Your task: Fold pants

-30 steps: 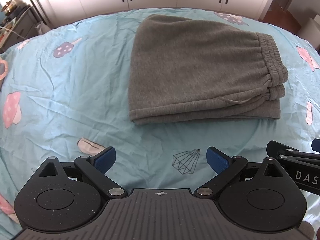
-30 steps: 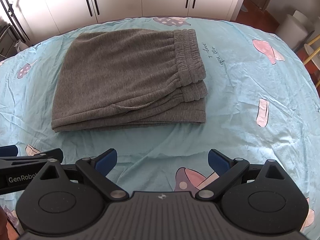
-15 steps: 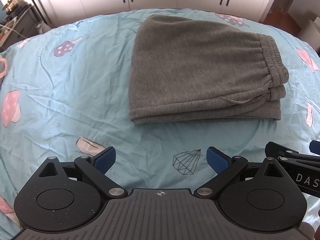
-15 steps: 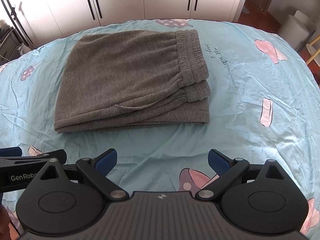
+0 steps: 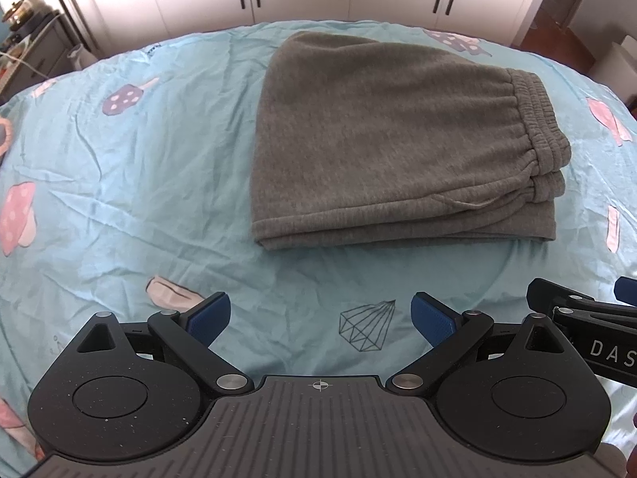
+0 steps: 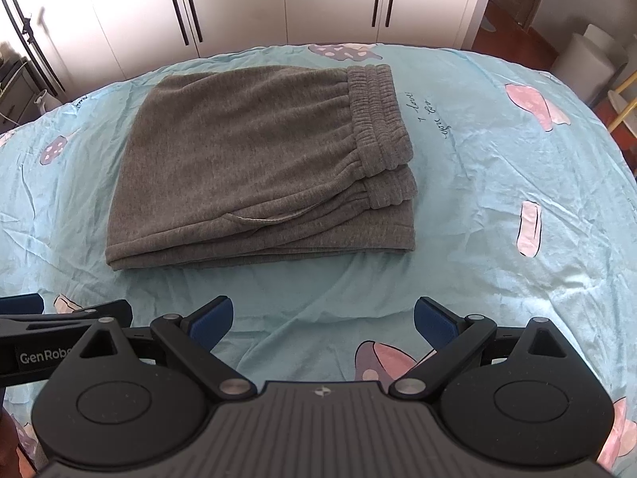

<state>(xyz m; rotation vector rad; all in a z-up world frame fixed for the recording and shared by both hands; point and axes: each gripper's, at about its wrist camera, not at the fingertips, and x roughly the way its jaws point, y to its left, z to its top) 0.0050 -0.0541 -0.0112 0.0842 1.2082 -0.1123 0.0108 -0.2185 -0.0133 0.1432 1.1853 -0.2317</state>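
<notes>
Lying folded: pants; tools clear

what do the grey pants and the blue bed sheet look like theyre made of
Pants: apparently a thick, soft knit, fleece or sweatshirt jersey; matte, slightly fuzzy, with a ribbed, gathered elastic waistband.
Bed sheet: apparently a thin, smooth woven fabric, perhaps cotton or a blend; fine sharp creases, faint sheen, printed mushrooms.
</notes>
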